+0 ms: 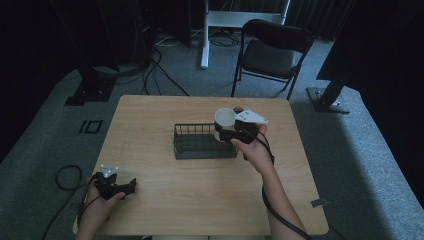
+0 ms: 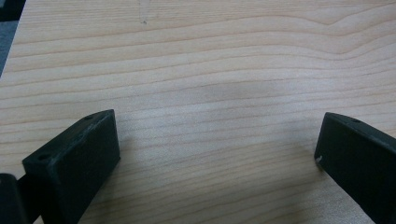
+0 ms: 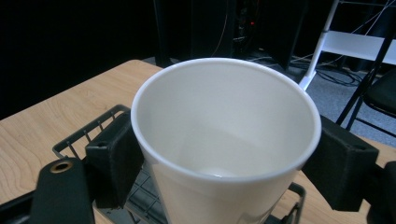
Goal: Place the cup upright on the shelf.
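While the right gripper holds the cup over the right end of the basket, near the bench's middle, its jaws are clamped on the cup's sides just under the rim. The cup looks empty, light, thin-walled and easy to crush, so a gentle squeeze up high suits it. The basket's wire wall stands close below. Near the front left corner, the left gripper rests with jaws apart, holding nothing.

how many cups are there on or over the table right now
1. A white cup, empty, is clamped between the right gripper jaws over the right end of the wire basket. No others visible.
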